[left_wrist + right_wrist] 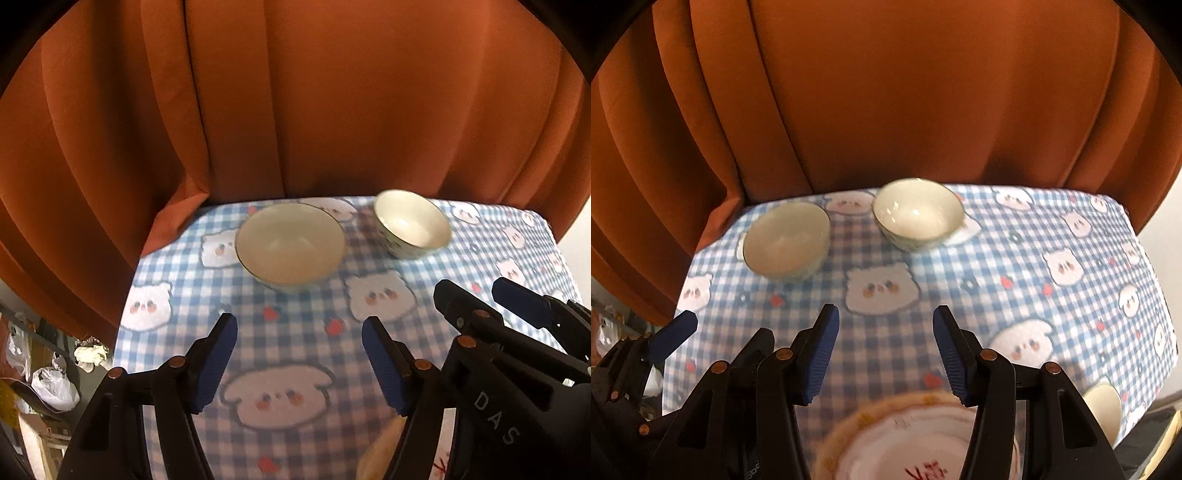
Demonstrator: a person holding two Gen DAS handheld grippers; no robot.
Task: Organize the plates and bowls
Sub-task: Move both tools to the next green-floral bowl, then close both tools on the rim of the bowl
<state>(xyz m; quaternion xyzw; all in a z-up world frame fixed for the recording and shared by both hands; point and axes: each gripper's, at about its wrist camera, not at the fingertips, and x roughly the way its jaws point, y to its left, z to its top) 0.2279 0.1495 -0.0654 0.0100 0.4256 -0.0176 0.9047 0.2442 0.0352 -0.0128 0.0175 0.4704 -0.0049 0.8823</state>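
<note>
bowls upright, mouths up | left gripper spread | right gripper spread

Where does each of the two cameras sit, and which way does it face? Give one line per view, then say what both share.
Left wrist view: sits on the left tool, looking forward and down over the checked tablecloth at the wide bowl; the right tool shows alongside.
Right wrist view: sits on the right tool, facing the same way, above a plate; the left tool shows at its left edge.
Shared: both bowls, including the small bowl, the tablecloth and the orange curtain.
</note>
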